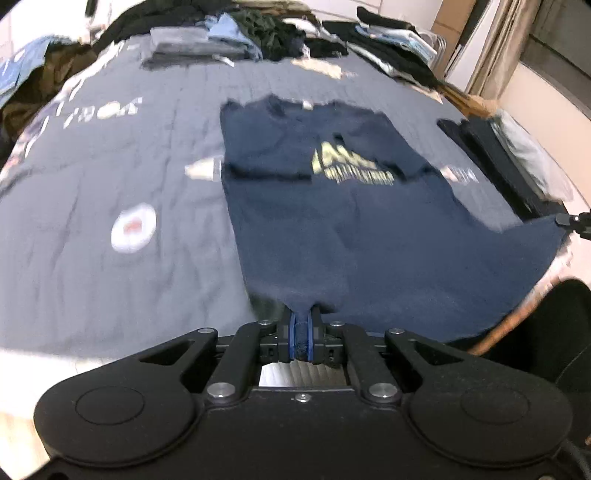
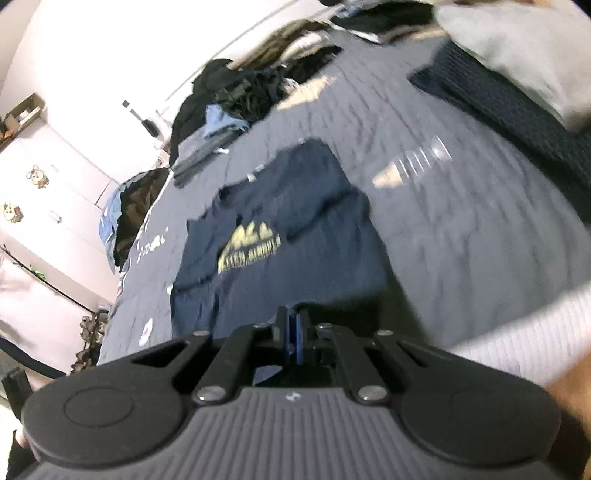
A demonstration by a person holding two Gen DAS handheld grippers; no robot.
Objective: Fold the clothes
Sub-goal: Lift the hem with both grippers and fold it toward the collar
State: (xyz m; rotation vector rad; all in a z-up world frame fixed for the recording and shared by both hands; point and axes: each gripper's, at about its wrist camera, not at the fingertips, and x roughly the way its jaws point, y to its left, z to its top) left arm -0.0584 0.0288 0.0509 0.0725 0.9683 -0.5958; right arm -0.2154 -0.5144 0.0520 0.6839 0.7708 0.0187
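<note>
Navy cotton T-shirt with a yellow chest print (image 1: pixel 343 192) lies face up on the grey-blue quilted bedspread (image 1: pixel 110 177), collar toward the far end and both sleeves already turned inward. You hold its near hem at two corners. Your left gripper (image 1: pixel 302 334) has its blue-padded jaws pinched narrow on a bunch of hem cloth, plainly visible between the pads. Your right gripper (image 2: pixel 292 338) also has its jaws nearly together; in its own view the cloth at the pads is hard to make out, but the left view shows the hem's right corner drawn up to a point at its tip, so it reads as a grip.

The hem is raised off the bedspread while the chest and collar rest flat. This looks like the bottom-to-top fold, just begun. Your next move calls for carrying both corners forward together, level with each other, over the print toward the collar, then laying the hem down before letting go.

Folded stacks and loose dark clothes (image 1: pixel 258 33) crowd the far end, well apart from the shirt.
</note>
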